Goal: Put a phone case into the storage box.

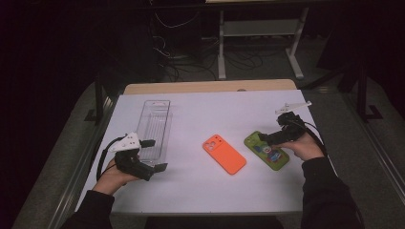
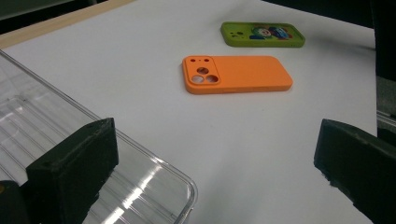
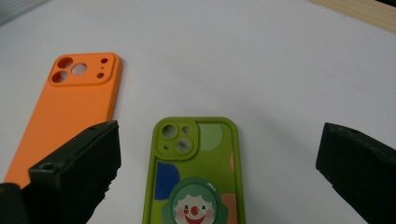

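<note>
At the right of the high view, our right gripper (image 1: 282,135) hovers wide open over the green case (image 1: 267,150); next we close on it. Left gripper (image 1: 152,155) gapes empty by the clear tray (image 1: 154,125).

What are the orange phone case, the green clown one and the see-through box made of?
The orange phone case looks like soft matte silicone or rubber: even colour, no glare, rounded edges. The green clown case looks similar, with a printed picture. The see-through box looks like hard clear plastic: glossy, ribbed, with bright reflections.
</note>
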The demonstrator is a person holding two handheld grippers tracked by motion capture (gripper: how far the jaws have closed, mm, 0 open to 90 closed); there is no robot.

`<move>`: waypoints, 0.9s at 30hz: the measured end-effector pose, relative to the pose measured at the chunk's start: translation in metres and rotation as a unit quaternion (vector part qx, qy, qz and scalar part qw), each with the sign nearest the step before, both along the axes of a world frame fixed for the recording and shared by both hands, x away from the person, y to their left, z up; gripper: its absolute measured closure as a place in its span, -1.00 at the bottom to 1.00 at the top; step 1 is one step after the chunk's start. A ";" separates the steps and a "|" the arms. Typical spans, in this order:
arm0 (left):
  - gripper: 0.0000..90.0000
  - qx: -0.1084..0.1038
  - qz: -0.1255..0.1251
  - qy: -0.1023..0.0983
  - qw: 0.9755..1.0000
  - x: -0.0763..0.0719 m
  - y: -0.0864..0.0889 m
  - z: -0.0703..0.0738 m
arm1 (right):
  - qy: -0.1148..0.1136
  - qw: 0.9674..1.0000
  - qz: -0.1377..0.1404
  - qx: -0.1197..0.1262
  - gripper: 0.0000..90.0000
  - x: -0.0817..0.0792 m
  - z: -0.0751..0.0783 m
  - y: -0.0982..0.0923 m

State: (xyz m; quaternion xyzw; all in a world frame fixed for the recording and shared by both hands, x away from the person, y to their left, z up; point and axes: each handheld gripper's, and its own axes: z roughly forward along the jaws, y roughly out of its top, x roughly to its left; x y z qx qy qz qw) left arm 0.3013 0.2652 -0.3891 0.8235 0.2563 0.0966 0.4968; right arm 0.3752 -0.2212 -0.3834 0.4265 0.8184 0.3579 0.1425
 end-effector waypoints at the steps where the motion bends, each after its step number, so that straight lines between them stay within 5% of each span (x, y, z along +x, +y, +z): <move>1: -1.00 0.000 0.000 -0.001 1.000 0.000 0.000 0.000 | 0.000 1.000 0.002 -0.005 -1.00 0.000 -0.001 0.000; 27: -1.00 0.008 -0.003 -0.004 1.000 0.000 0.002 0.000 | 0.044 0.999 -0.003 -0.028 -1.00 -0.014 -0.022 -0.009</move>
